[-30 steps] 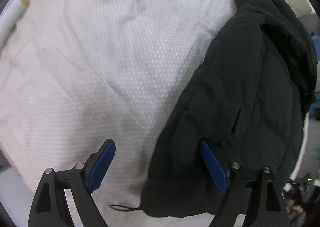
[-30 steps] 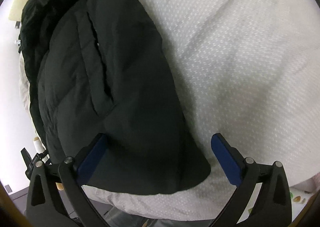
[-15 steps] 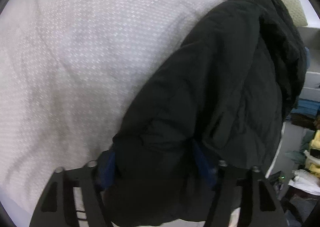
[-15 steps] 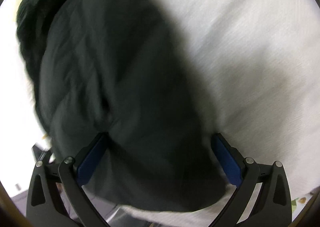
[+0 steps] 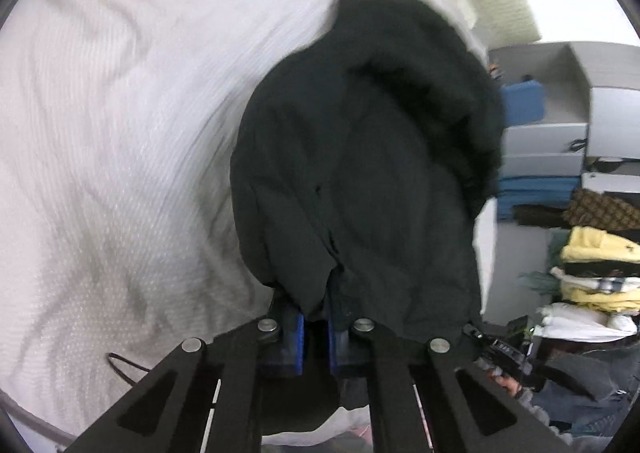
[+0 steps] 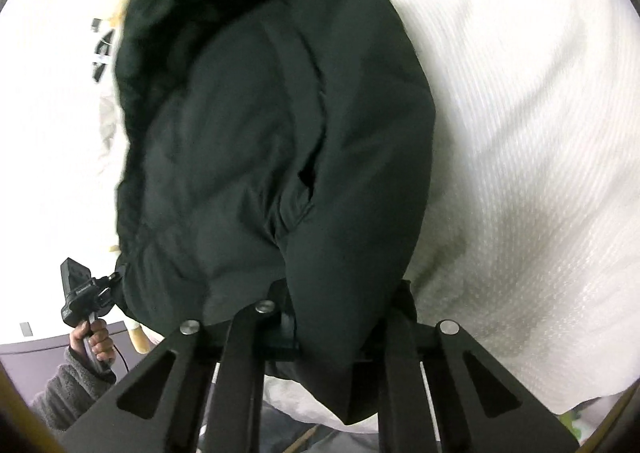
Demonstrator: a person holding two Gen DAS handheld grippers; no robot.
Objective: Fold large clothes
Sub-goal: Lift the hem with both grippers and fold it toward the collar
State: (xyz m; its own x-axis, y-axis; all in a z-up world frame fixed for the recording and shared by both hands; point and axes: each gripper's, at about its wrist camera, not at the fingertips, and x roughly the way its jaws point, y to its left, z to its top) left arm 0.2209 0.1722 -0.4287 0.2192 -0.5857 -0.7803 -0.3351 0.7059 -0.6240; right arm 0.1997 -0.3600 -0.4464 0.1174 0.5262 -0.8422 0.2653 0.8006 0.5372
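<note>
Both grippers, wide open a second ago, have closed: the left wrist view shows the left gripper [image 5: 314,327] pinching the black jacket's [image 5: 372,157] near hem on the white bedspread [image 5: 120,133], and the right wrist view shows the right gripper [image 6: 340,317] clamping a thicker bunch, likely to lift it and fold it over.

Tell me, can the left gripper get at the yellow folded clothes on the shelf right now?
Probably not: the left gripper is shut on the black jacket, and the yellow clothes sit off beyond the bed.

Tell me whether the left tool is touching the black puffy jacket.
Touching. The left wrist view shows the left tool with its blue pads closed on a bunched fold of the black puffy jacket.
</note>
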